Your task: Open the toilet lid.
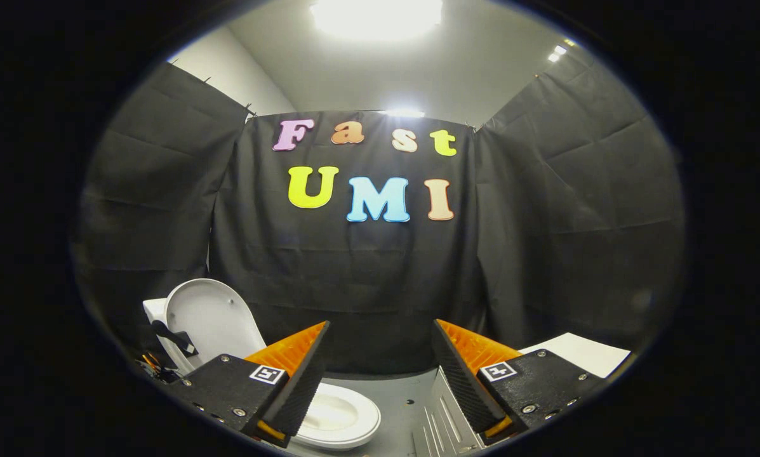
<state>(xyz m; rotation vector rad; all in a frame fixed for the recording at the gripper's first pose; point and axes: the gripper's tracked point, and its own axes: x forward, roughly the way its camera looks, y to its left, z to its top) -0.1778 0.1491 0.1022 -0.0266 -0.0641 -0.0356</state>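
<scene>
Black cloth walls close off the booth, and low against them the toilet lid stands upright, leaning back toward the tank, so the seat and bowl lie uncovered below; by that the opening looks done. The gripper is raised and level, its fingers spread wide and holding nothing, the lid beyond the left one, probably drawn clear.
</scene>
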